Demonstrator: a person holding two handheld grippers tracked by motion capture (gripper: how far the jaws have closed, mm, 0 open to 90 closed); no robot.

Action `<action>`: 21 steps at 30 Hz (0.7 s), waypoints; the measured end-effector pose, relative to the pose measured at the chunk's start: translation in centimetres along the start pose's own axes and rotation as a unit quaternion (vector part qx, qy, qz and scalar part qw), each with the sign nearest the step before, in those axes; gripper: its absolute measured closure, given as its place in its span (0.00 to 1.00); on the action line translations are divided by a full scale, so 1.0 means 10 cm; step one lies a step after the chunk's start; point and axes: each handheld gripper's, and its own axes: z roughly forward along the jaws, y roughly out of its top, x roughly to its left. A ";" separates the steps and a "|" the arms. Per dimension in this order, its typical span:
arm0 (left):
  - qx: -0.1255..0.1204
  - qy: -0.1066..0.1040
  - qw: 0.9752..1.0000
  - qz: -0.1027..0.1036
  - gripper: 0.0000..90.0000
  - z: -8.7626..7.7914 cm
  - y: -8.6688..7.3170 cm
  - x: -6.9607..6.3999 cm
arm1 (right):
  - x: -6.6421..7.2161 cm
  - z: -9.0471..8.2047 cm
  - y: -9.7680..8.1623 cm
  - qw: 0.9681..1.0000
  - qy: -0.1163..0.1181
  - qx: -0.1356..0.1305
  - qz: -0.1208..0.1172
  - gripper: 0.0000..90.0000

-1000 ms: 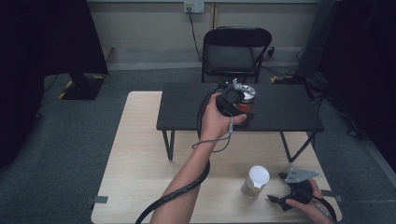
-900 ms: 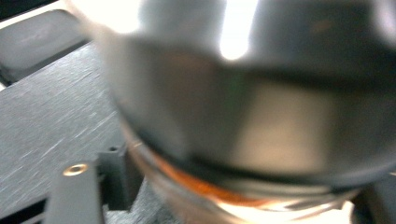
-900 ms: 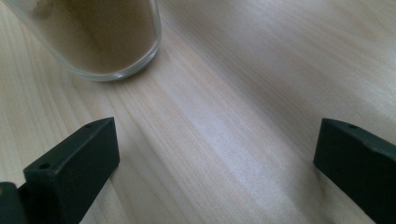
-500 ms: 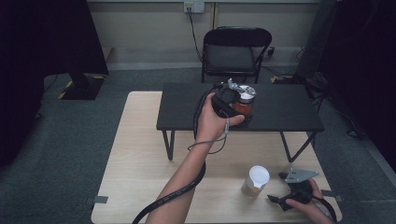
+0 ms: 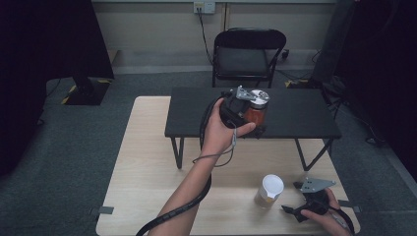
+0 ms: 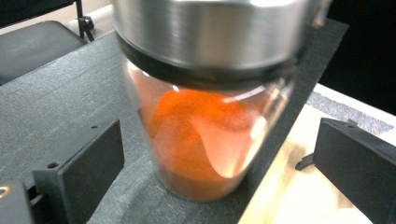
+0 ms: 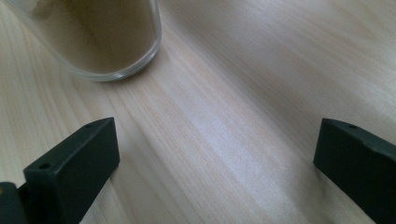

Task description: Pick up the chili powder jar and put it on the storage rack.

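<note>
My left hand-held gripper (image 5: 258, 115) has just been opening its jaws. A second ago it sat clamped at the jar with orange powder (image 5: 255, 112); now in the left gripper view the two black jaws stand wide on either side of the jar (image 6: 201, 135), with a clear gap between each pad and the glass, so the jar is released and stands between them. In the high view the left hand (image 5: 221, 129) has hardly shifted from where it was. My right hand-held gripper (image 5: 295, 210) is where it was at the near right corner of the counter (image 5: 147, 162), and the second jar (image 5: 269, 191) has not moved either.

Counting: I see two jars, two hand-held grippers, one low black table (image 5: 305, 115) standing on the far half of the counter, and one black chair (image 5: 246, 56) on the floor beyond it.

The orange-powder jar stands upright on the black table, near its near edge and about the middle of its length. Its long axis runs vertical, and its silver metal lid (image 6: 210, 32) points up. The powder inside lies heaped unevenly against the glass.

The right hand-held gripper is slack: in the right gripper view its jaws stand wide apart over bare wood with nothing between them. The second jar (image 7: 93, 37), holding brown powder, stands just beyond the left jaw, apart from it.
</note>
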 end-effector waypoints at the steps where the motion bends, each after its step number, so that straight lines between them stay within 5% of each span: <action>1: 0.000 0.000 1.000 0.002 0.03 -0.01 -0.01 -0.01 | 0.00 0.00 0.00 1.000 0.000 0.000 0.000 0.00; 21: -0.016 -0.014 1.000 0.018 0.04 -0.11 -0.22 -0.08 | 0.00 0.00 0.00 1.000 0.000 0.000 0.000 0.00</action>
